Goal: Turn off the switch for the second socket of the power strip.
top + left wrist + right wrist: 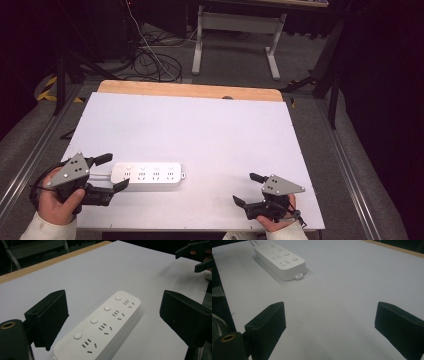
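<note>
Each hand holds a black gripper, the left gripper (107, 173) and the right gripper (248, 189), topped by a grey three-cornered plate dotted with small screws. Blocky matte-black jaws end in flat pads. Dark cables trail back. Cream-white sleeves cover both wrists.

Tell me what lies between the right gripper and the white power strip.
Nothing: in the high view, bare white table runs from the right gripper to the power strip; the right gripper view shows the same.
</note>
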Available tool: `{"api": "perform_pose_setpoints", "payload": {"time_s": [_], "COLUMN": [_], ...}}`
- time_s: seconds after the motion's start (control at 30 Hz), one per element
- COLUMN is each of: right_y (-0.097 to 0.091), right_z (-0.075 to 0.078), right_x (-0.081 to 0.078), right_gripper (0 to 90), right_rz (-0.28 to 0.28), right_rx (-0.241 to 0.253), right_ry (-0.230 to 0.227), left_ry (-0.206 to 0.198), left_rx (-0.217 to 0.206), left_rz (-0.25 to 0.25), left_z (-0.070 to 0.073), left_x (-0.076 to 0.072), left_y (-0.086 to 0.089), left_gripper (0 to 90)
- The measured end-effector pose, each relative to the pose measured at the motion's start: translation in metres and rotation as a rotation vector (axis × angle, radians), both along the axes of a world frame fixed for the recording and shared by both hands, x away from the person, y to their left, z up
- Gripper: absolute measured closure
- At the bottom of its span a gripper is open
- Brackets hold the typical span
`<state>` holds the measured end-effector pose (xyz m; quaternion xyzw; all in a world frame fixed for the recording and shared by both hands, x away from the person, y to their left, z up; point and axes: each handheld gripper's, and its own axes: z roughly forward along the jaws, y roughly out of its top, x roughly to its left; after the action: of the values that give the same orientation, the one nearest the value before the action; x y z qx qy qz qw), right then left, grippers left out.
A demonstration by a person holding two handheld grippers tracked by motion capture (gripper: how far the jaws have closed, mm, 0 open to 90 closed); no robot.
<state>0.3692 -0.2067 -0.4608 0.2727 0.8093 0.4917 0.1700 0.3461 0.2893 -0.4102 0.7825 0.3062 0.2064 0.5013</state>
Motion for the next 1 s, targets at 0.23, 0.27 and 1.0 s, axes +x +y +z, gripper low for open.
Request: {"api": "perform_pose_setpoints", "payload": {"time_s": [0.23, 0.27, 1.0], "right_y": [0.000, 0.000, 0.000], "right_z": [0.000, 0.000, 0.000], "right_x": [0.000, 0.000, 0.000], "right_gripper": [10.5, 10.5, 10.6], "right_rz": [-0.001, -0.001, 0.000], "right_rx": [-0.002, -0.002, -0.004], "right_ry": [-0.001, -0.004, -0.005], "left_ry": [-0.009, -0.010, 0.010], "left_rx": [-0.030, -0.029, 0.001], "left_rz": [0.031, 0.038, 0.074], "left_z": [-0.017, -0.019, -0.059], "left_x": [-0.008, -0.009, -0.026], "left_y": [0.012, 0.013, 0.033], "left_gripper": [8.5, 8.5, 8.0]}}
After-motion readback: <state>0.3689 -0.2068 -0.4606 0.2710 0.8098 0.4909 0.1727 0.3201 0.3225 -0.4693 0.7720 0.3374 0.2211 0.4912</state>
